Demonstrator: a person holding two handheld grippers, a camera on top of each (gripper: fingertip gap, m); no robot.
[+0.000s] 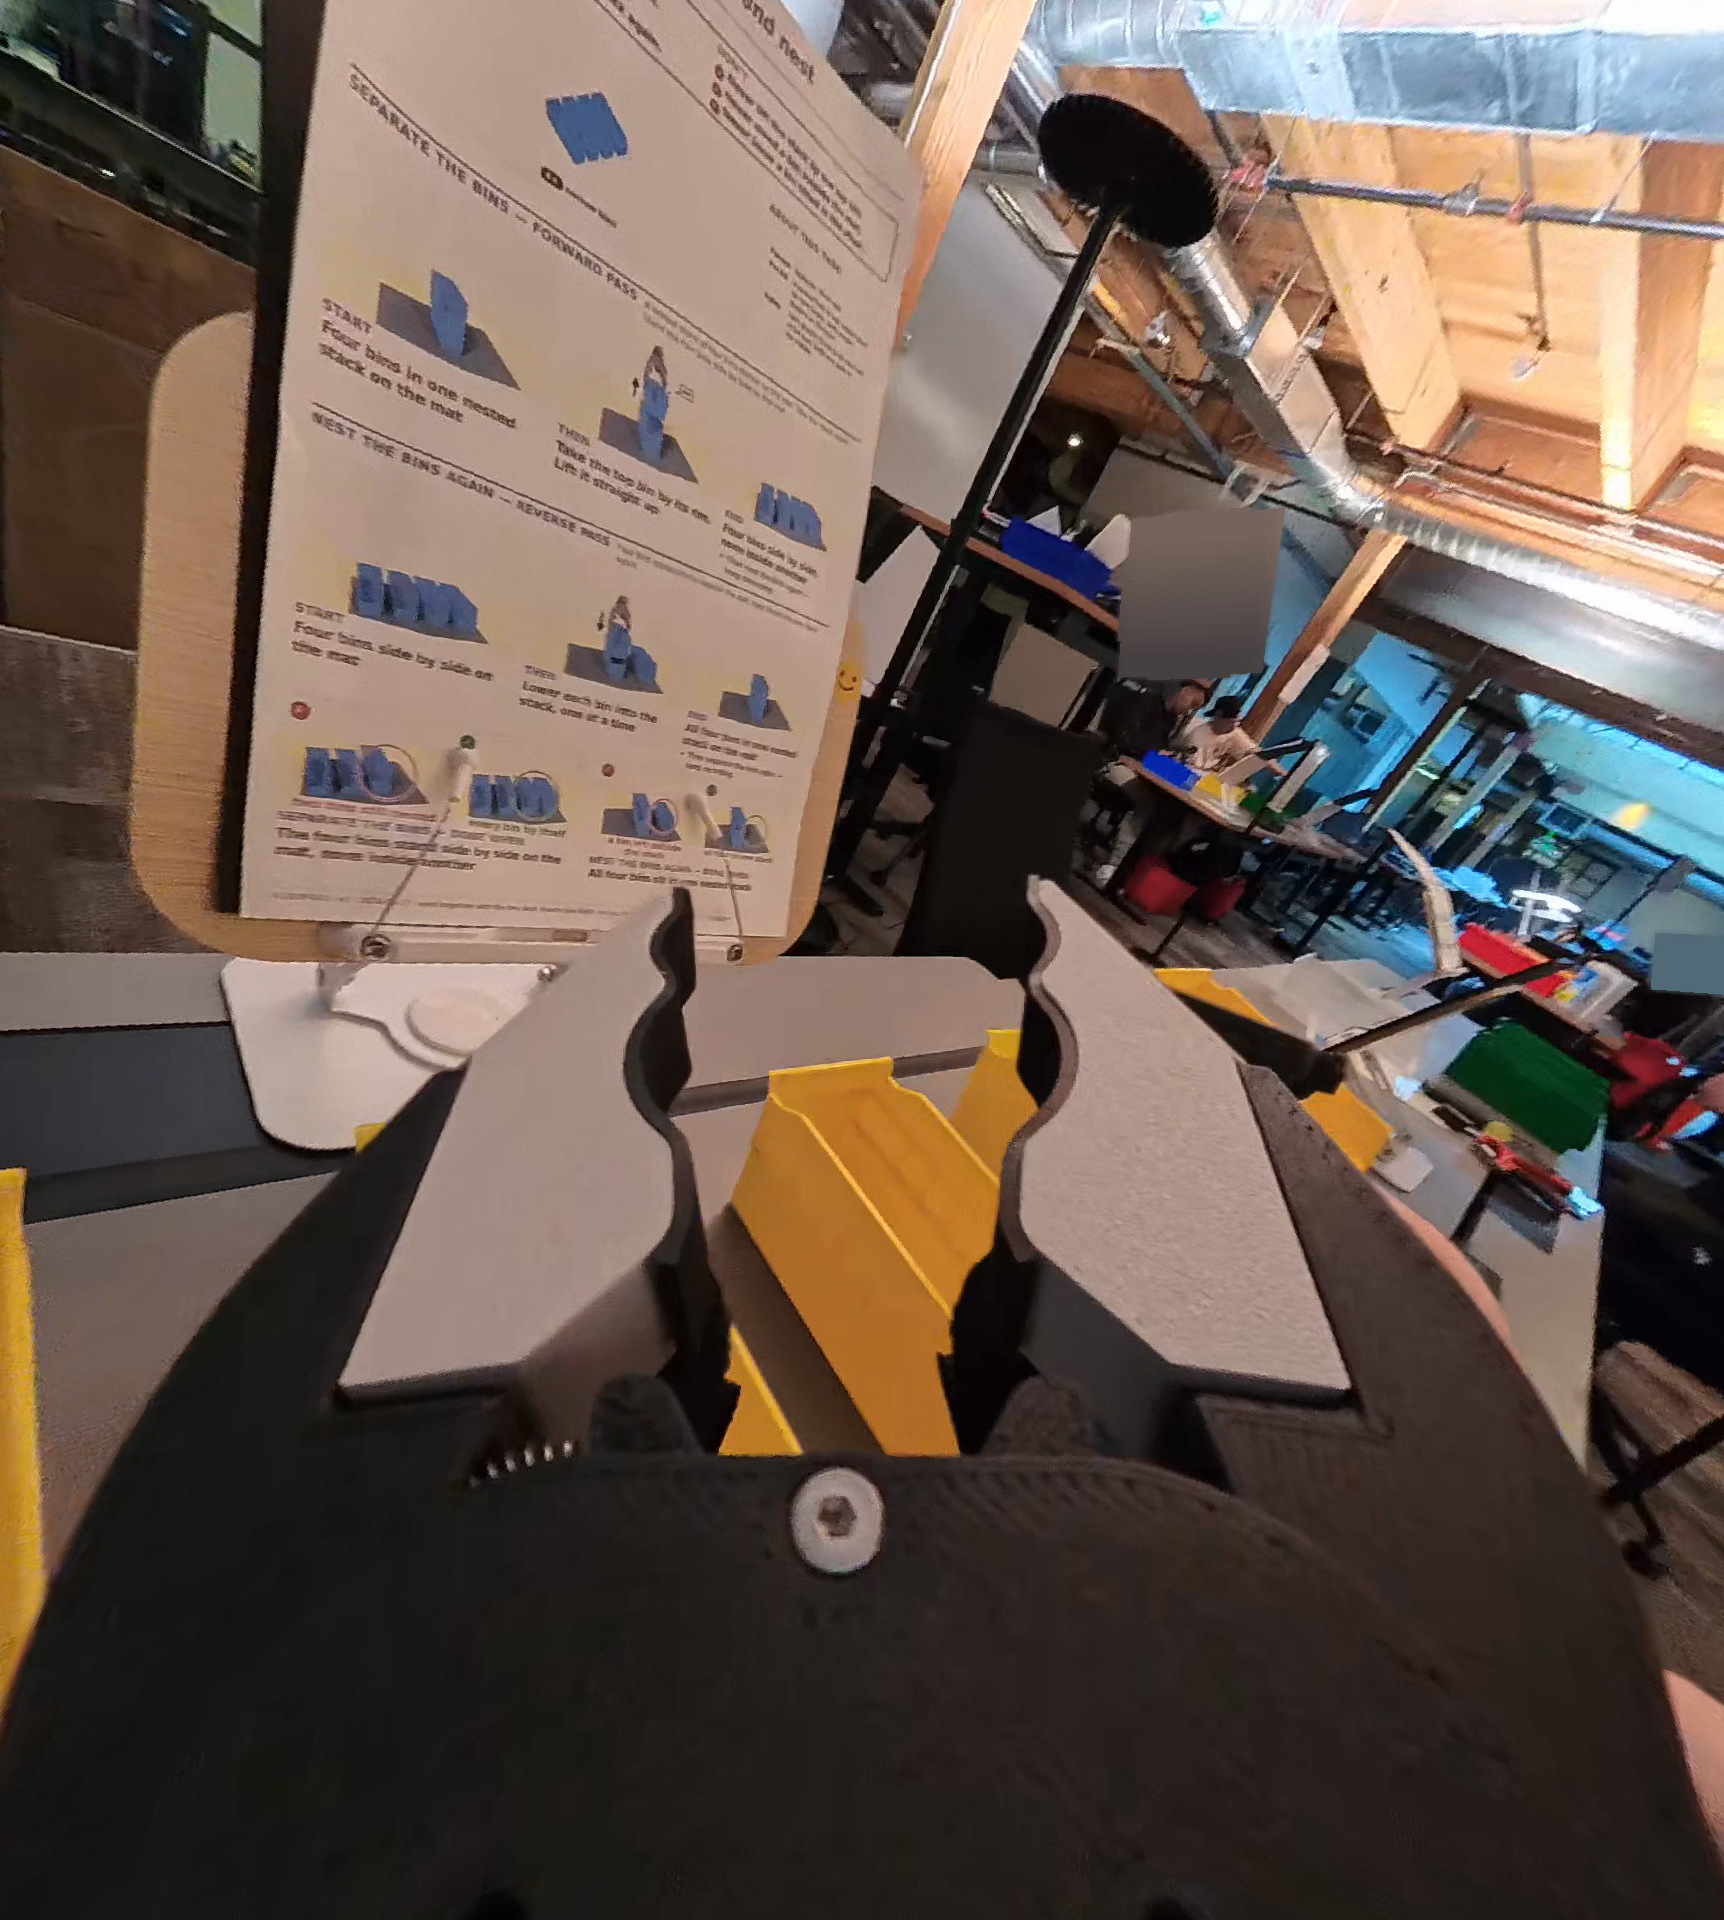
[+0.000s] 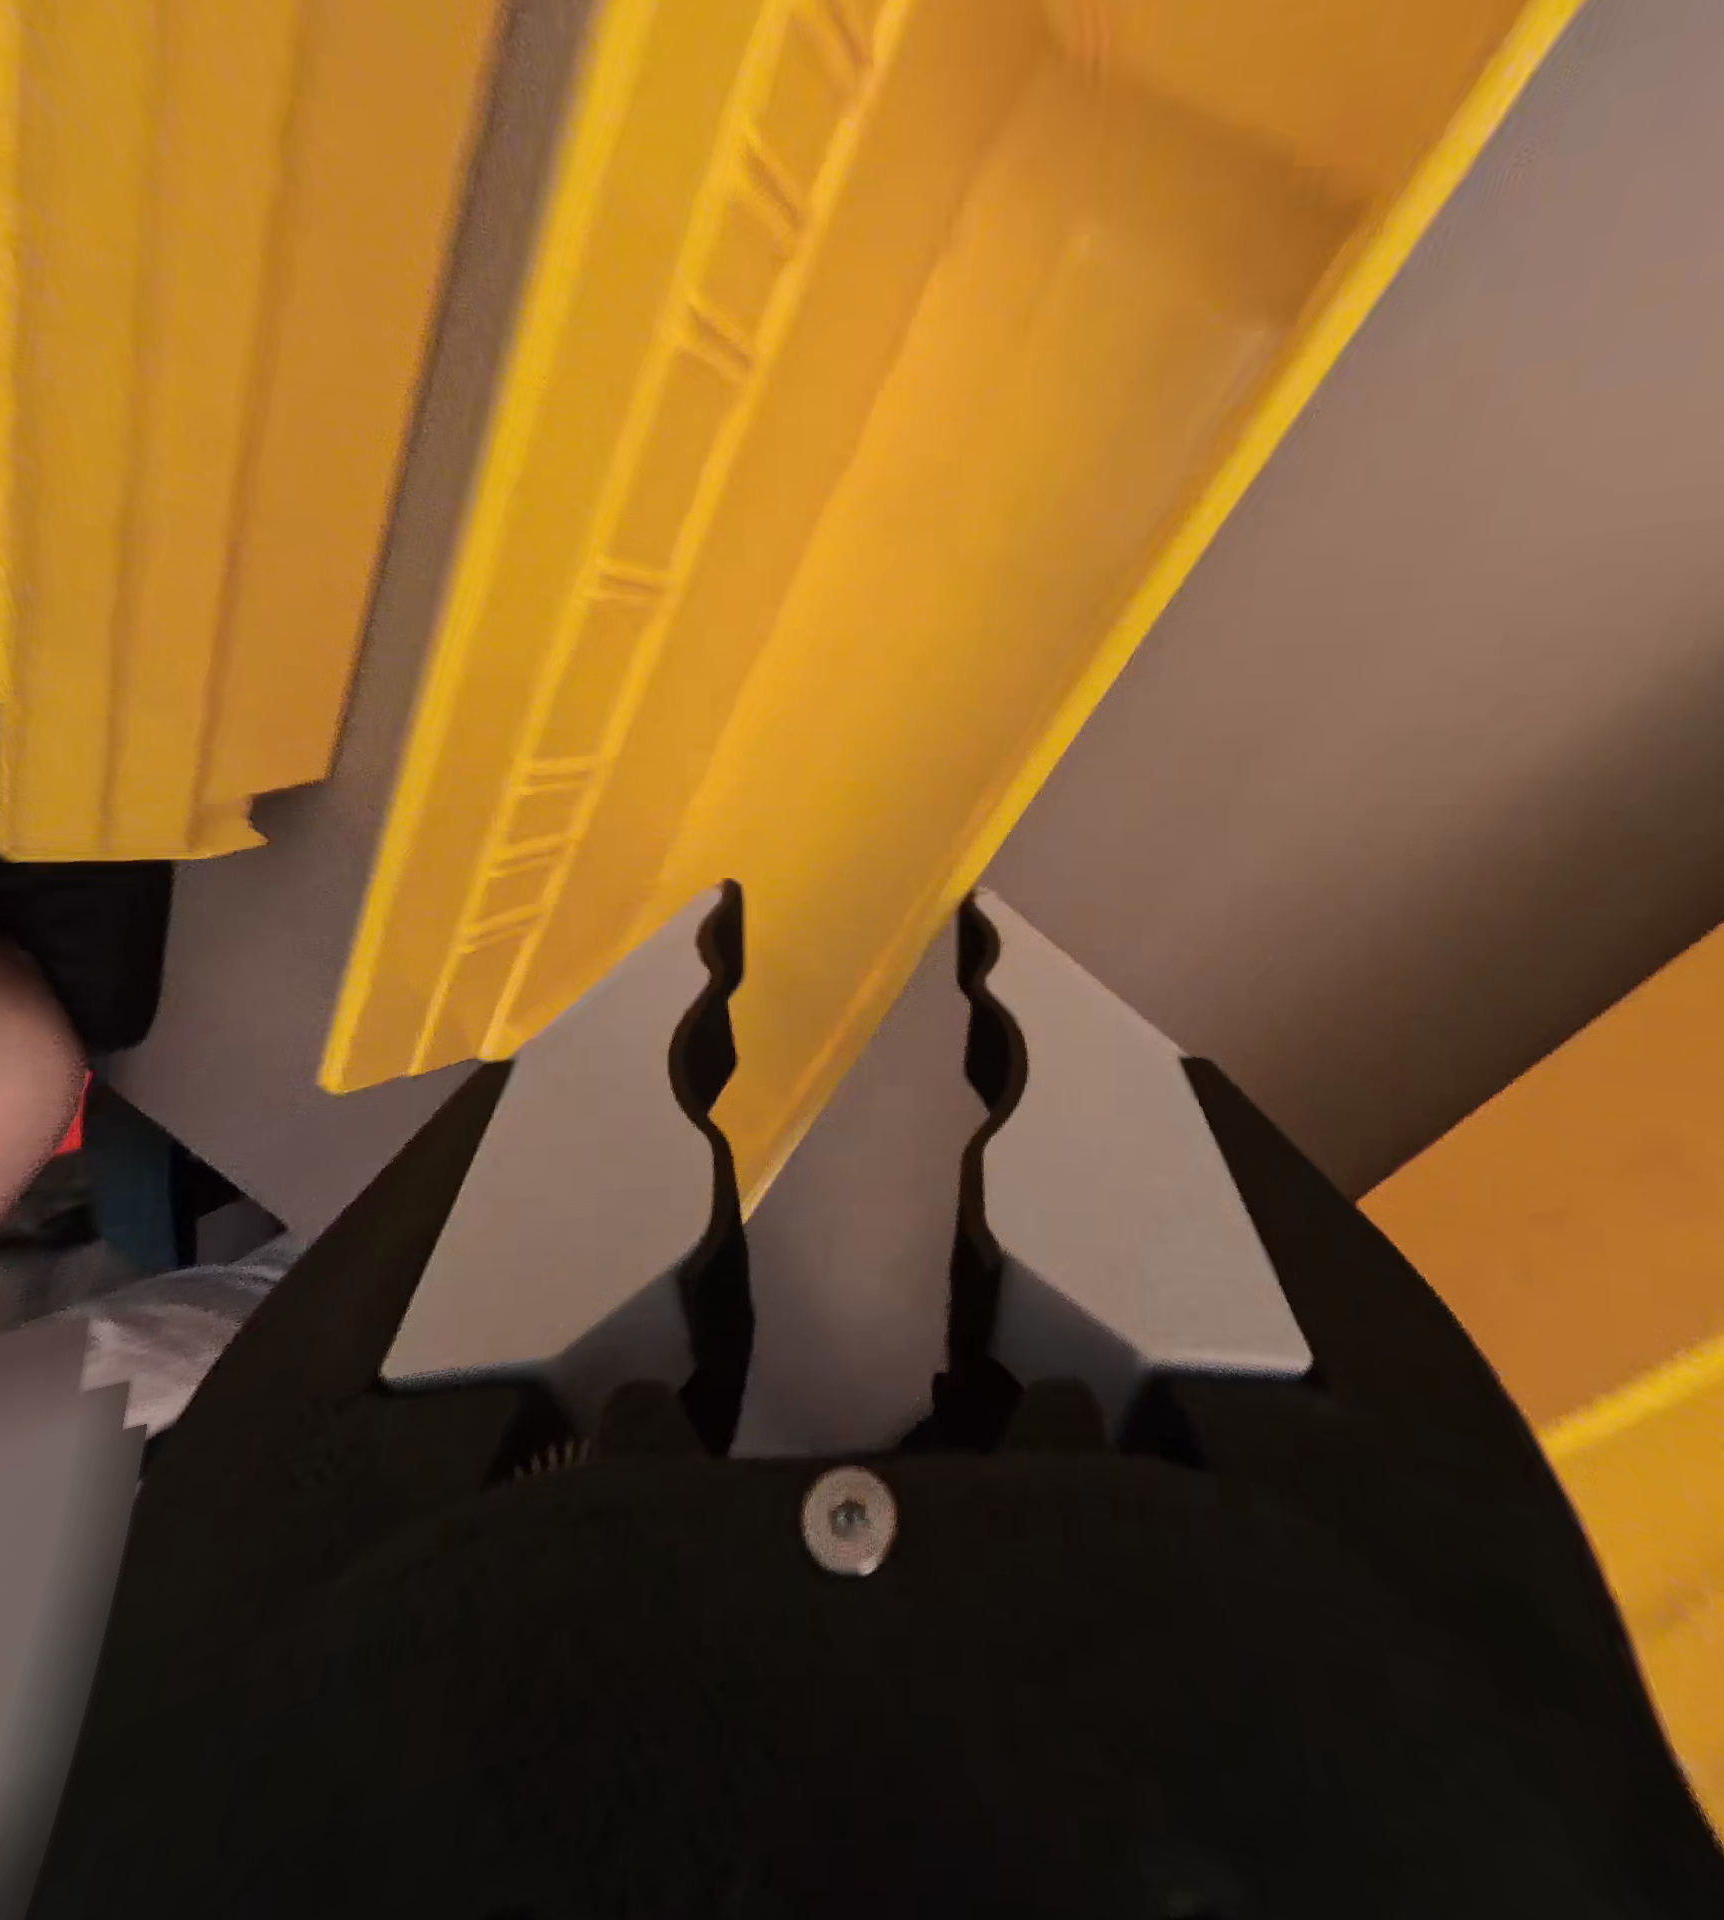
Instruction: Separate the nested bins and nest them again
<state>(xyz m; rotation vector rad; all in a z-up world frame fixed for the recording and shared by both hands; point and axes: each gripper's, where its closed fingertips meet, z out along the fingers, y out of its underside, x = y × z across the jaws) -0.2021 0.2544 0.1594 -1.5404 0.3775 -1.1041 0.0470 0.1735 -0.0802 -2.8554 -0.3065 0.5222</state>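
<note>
Left wrist view: my left tool (image 1: pixel 858 935) wide, bare, above yellow bin (image 1: pixel 868 1174) on desk (image 1: pixel 837 1008). My right tool (image 2: pixel 842 914) parted, straddling yellow bin wall (image 2: pixel 837 987), pads not pressing.

Left wrist view faces level across the table (image 1: pixel 837 1008); right looks down close; both share yellow bins (image 1: pixel 858 1174).

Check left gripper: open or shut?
Open. The left gripper has its fingers wide apart, table and a yellow bin showing between them, nothing gripped.
</note>
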